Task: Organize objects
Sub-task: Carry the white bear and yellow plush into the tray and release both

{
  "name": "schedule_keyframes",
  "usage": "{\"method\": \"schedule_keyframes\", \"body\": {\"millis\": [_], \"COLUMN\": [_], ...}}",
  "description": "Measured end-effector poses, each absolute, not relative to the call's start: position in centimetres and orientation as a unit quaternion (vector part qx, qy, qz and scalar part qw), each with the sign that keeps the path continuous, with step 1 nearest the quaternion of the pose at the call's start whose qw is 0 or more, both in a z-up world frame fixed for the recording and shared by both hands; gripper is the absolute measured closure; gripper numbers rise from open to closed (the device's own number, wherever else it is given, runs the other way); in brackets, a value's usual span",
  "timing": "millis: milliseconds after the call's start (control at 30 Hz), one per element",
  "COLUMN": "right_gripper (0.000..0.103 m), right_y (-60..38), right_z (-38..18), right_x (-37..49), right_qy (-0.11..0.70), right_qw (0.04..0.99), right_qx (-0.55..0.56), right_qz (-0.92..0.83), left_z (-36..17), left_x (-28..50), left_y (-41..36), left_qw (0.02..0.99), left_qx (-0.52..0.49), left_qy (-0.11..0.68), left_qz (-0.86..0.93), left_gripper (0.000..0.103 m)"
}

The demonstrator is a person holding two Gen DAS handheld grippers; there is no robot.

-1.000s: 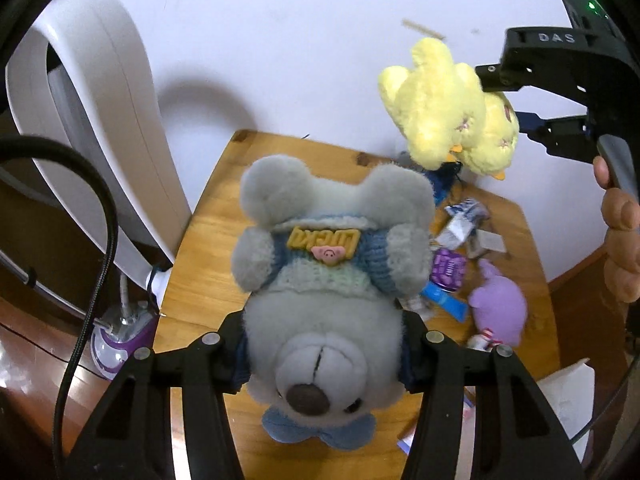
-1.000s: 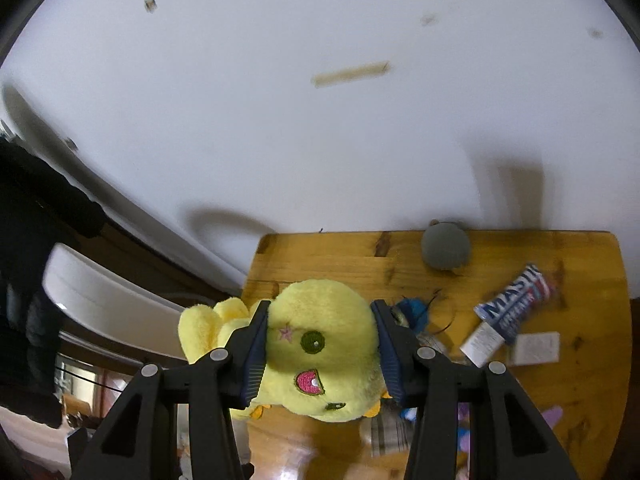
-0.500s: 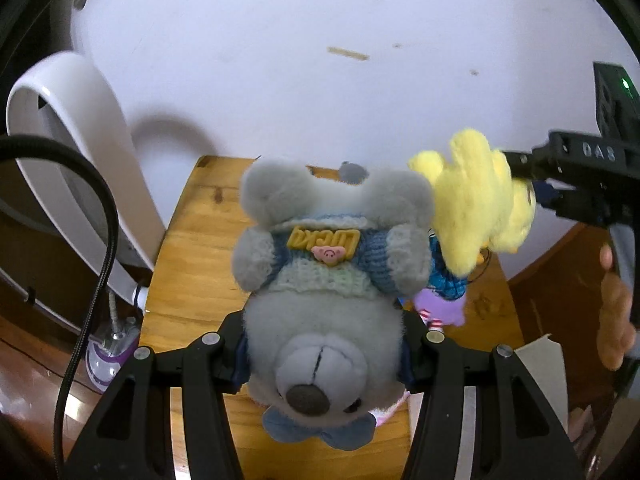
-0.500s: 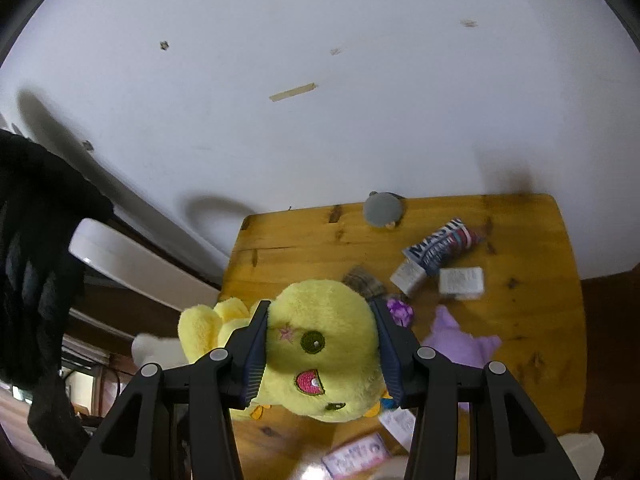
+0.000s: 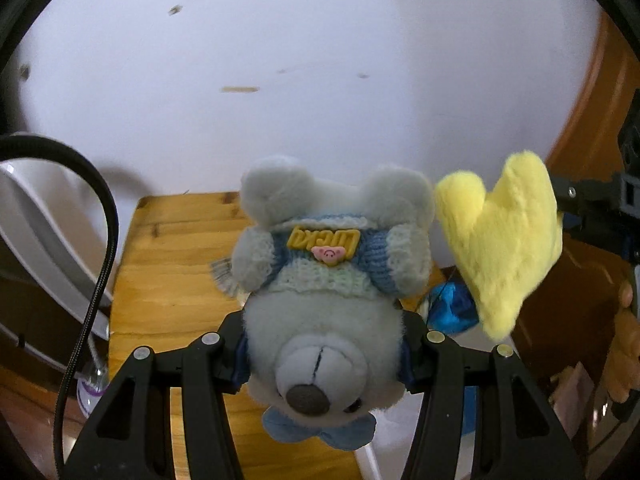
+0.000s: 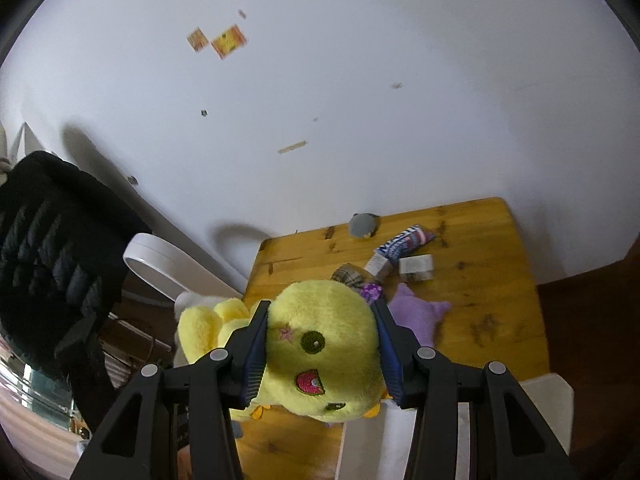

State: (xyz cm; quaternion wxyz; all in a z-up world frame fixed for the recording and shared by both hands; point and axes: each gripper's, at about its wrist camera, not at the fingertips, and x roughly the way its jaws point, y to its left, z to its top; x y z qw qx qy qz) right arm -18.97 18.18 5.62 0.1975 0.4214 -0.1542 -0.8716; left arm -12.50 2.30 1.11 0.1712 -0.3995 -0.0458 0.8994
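Note:
A grey plush bear (image 5: 324,320) in a blue knitted sweater hangs upside down, its head clamped in my left gripper (image 5: 322,344), high above the wooden table (image 5: 160,280). A yellow plush toy (image 6: 320,348) is squeezed by its head in my right gripper (image 6: 320,344). The same yellow toy (image 5: 504,240) shows at the right of the left wrist view, held by the other gripper's black frame (image 5: 600,200). On the table (image 6: 480,300) below lie a purple plush (image 6: 420,314), a small grey round thing (image 6: 362,226) and several packets (image 6: 404,240).
A white curved appliance arm (image 6: 168,264) stands left of the table against the white wall. A black garment (image 6: 48,256) hangs at the far left. A white box (image 6: 460,428) sits at the table's near right. A person's hand (image 5: 628,364) shows at the right edge.
Both grippers have risen and pulled back from the table with their toys still clamped. The table looks smaller and lower, and more of the wall shows.

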Motion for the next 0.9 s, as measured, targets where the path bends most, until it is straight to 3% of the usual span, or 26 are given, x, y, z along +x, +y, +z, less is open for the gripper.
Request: {"method": "schedule_keyframes", "body": {"millis": [400,900], "right_gripper": [0.054,0.054], "right_y": [25.7,29.8], "right_z": [4.5,-5.9], "right_x": [-10.0,-3.5], "right_qy": [-0.179,-0.181], "right_qw": [0.178,0.149], "right_qx": [0.409,0.459], "right_qz": [-0.877,-0.857], "left_z": [2.8,-5.9], "left_x": [-9.3,-8.9], "left_y": [9.5,16.1], "left_qw": [0.225,0.229], "left_qx": [-0.389,-0.496], "left_qy": [-0.005,0.07], "left_qz": [0.893,0.835], "left_gripper": [0.044,0.044]}}
